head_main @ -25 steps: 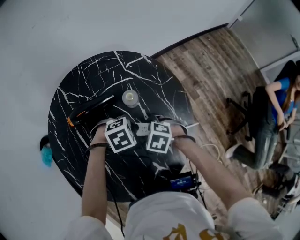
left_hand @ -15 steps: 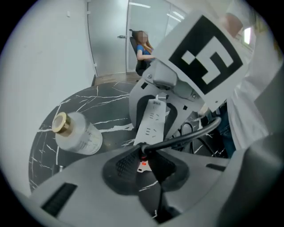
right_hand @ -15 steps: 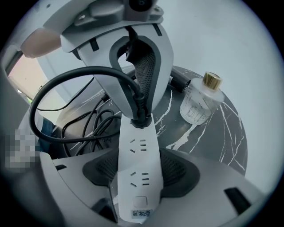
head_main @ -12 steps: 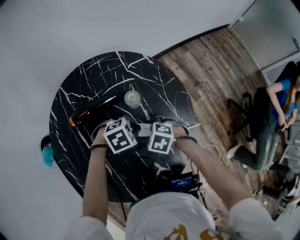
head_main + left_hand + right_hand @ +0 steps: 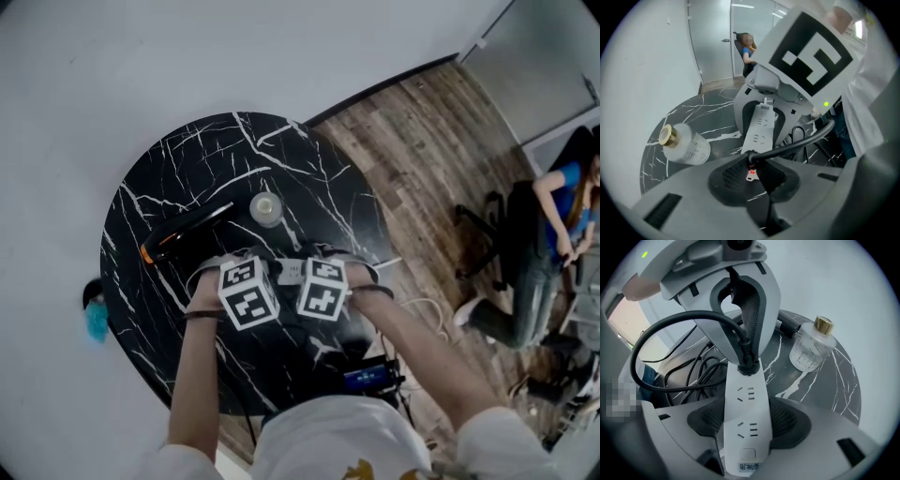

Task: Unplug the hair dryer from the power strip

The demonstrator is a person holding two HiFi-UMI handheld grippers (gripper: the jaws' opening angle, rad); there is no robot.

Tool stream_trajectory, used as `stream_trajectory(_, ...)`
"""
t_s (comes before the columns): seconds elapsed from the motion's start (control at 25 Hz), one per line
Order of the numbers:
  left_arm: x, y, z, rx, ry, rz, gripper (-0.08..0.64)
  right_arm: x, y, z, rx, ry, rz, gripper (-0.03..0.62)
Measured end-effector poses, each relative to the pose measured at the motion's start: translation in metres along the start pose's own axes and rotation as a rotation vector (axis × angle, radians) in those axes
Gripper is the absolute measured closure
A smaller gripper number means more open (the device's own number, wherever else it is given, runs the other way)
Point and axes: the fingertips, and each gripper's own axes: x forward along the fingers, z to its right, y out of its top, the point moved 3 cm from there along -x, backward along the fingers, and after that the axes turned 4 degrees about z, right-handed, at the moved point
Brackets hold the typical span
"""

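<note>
Surface: round black marble table (image 5: 187, 159) with white veins, directly under both hands.
Right claw: the right gripper (image 5: 746, 420) is clamped across the near, switch end of the white power strip (image 5: 744, 390).
Left claw: the left gripper (image 5: 752, 165) is narrow, its pads pinching the black plug (image 5: 747, 365). Its jaws have just closed a shade tighter on it.
Plug: looks seated in the strip's far outlet, at the end away from the right gripper. Its cord (image 5: 801, 140) arcs off sideways.
Key relation: the strip's long axis runs from one claw to the other. The plug stands off its face, so the left hand should probably pull away from that face while the right braces.
Beyond: a gold-capped bottle (image 5: 686, 145) stands just past the strip, and the hair dryer (image 5: 183, 230) lies farther left.
Hidden: in the head view the marker cubes cover the jaws and plug. Whether the prongs have lifted cannot be told, and the cord's run to the dryer is untraceable.
</note>
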Motion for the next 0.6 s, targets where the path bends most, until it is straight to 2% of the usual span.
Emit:
stream_trajectory(0.08, 0.001, -0.003, 0.007, 0.027, 0.025, -0.025, 0.511, 0.001, -0.001, -0.006, 0.001, 0.008, -0.001, 0.325)
stream_trajectory(0.24, 0.001, -0.003, -0.003, -0.05, -0.039, 0.014, 0.511, 0.002, -0.002, 0.001, -0.004, -0.001, -0.012, 0.325)
stream_trajectory(0.32, 0.002, 0.0, -0.003, -0.061, -0.055, 0.024, 0.509, 0.001, -0.004, 0.001, -0.001, -0.002, -0.016, 0.325)
stream_trajectory(0.48, 0.0, 0.001, 0.001, 0.022, 0.038, -0.025, 0.511, 0.001, -0.002, 0.0, 0.0, -0.007, -0.015, 0.325)
stream_trajectory(0.52, 0.0, 0.0, 0.001, 0.023, 0.042, -0.029, 0.511, 0.002, -0.002, 0.0, -0.003, -0.009, -0.015, 0.325)
stream_trajectory(0.6, 0.0, -0.001, -0.001, -0.017, 0.001, -0.013, 0.511, 0.002, -0.001, 0.0, -0.008, -0.009, -0.015, 0.325)
